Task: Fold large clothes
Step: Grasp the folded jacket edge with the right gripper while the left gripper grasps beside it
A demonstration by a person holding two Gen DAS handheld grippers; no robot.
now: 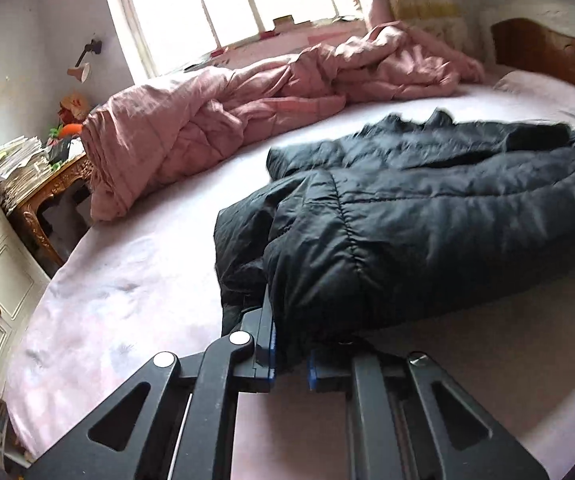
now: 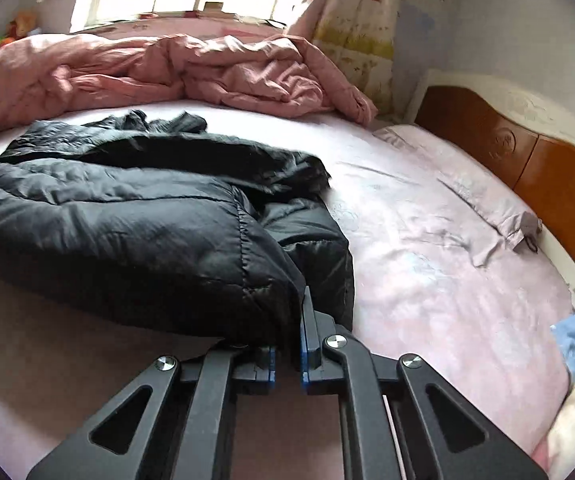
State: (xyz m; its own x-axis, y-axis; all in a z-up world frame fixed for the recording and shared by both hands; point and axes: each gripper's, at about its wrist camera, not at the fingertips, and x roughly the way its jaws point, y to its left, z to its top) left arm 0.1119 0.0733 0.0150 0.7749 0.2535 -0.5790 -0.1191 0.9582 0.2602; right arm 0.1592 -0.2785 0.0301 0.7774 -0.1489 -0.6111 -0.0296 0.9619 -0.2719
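Black quilted jacket [image 1: 427,216] sprawls across the pink bed sheet [image 1: 127,300], filling centre and right of the left wrist frame. The left gripper [image 1: 290,354] pinches its near hem, jaws nearly closed on fabric. At lower centre, the right gripper [image 2: 287,354] clamps the hem likewise.

You have the jacket [image 1: 427,216] on the bed [image 1: 127,288], the quilt [image 1: 207,112] behind it, the headboard [image 2: 527,160] to its right

A crumpled pink quilt [image 1: 223,120] is lying at twelve o'clock below the window [image 1: 223,0]; a wooden headboard [image 2: 527,160] is standing at two o'clock.
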